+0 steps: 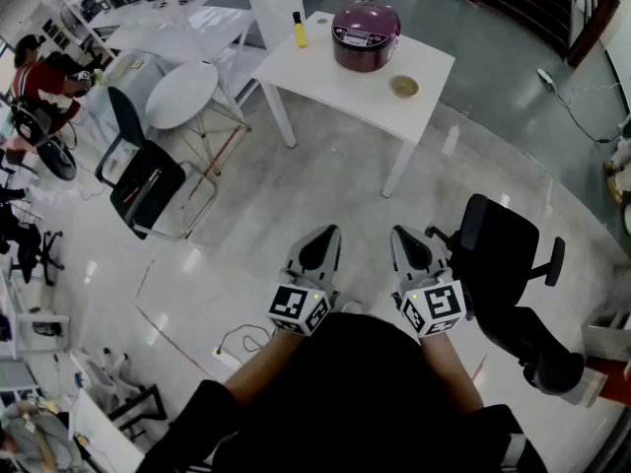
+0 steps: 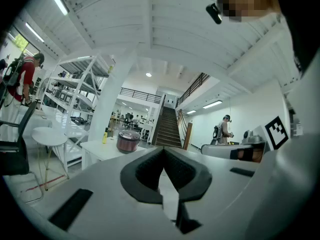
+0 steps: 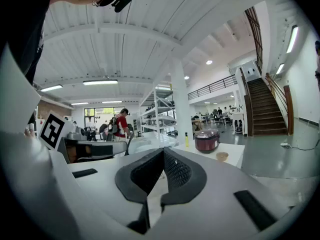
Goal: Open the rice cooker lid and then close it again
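Observation:
A maroon rice cooker [image 1: 366, 34] with its lid down stands on a white table [image 1: 325, 72] far ahead of me. It shows small in the left gripper view as the rice cooker [image 2: 128, 140] and in the right gripper view as the rice cooker [image 3: 207, 140]. My left gripper [image 1: 322, 239] and right gripper [image 1: 404, 238] are held side by side close to my body, well short of the table. Both are shut with nothing between the pads. The left gripper [image 2: 163, 152] and right gripper [image 3: 163, 153] point roughly level toward the table.
On the table also stand a yellow bottle [image 1: 299, 30] and a small bowl [image 1: 404, 87]. A black office chair [image 1: 498, 264] is at my right, a black chair [image 1: 146, 180] and a round white table [image 1: 182, 95] at the left. A person in red [image 1: 39, 79] stands far left.

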Available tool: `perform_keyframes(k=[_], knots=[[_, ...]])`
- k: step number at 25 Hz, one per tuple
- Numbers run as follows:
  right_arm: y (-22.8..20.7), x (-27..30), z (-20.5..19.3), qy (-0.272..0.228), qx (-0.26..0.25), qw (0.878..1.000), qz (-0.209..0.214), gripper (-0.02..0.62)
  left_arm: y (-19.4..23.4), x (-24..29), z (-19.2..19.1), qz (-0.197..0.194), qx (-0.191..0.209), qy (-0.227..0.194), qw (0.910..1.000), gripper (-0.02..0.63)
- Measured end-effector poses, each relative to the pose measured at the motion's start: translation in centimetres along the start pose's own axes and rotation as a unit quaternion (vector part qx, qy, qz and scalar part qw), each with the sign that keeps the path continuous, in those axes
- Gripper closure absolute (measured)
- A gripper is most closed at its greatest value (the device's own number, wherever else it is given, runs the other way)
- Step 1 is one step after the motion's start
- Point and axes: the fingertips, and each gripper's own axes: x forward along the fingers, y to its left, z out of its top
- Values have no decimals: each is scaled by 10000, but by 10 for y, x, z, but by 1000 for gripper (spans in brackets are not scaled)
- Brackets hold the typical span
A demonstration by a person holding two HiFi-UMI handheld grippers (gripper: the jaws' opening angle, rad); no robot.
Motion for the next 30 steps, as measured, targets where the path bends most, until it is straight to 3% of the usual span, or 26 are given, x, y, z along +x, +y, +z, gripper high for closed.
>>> perform_keyframes(k=[17,30], knots=[[-15,-21,-7,-30,31,9995,-310,597,-4,-9,-10,-134,-94,3,9999,606],[-13,-32,-18,56,161,9995,-272,595,2,-21,-16,-197,-95,1,9998,606]])
